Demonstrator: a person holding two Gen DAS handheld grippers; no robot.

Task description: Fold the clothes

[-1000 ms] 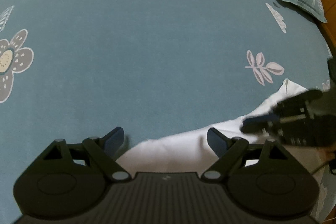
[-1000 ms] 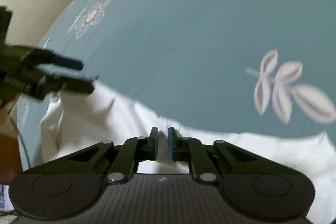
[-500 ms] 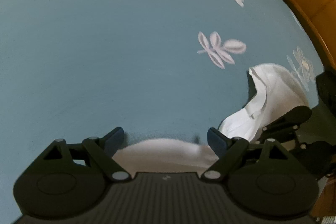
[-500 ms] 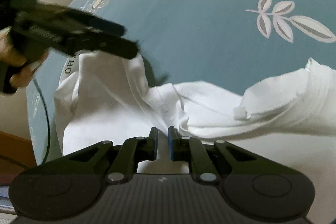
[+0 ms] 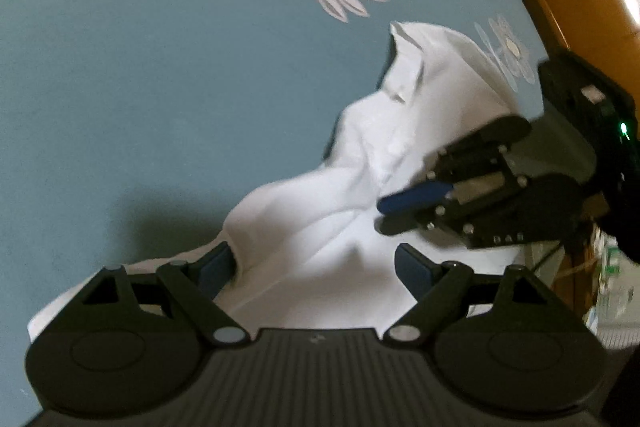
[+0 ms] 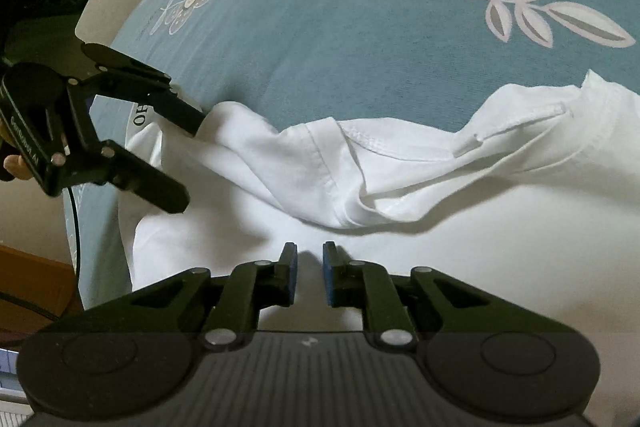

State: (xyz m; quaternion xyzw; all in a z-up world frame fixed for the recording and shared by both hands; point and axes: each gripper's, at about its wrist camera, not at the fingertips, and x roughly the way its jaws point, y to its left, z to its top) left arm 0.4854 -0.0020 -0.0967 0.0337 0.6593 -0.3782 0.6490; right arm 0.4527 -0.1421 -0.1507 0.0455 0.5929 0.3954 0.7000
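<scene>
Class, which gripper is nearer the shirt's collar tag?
Right. The right gripper, jaws opening and empty, hovers just below the collar tag; the left gripper sits open at the shirt's far edge.

1. From the left wrist we look steeply down, close over the white shirt on the teal bedsheet.
2. From the right wrist we look down equally close, facing the bed's far side.
3. Both views share the shirt, and each shows the other gripper.
</scene>
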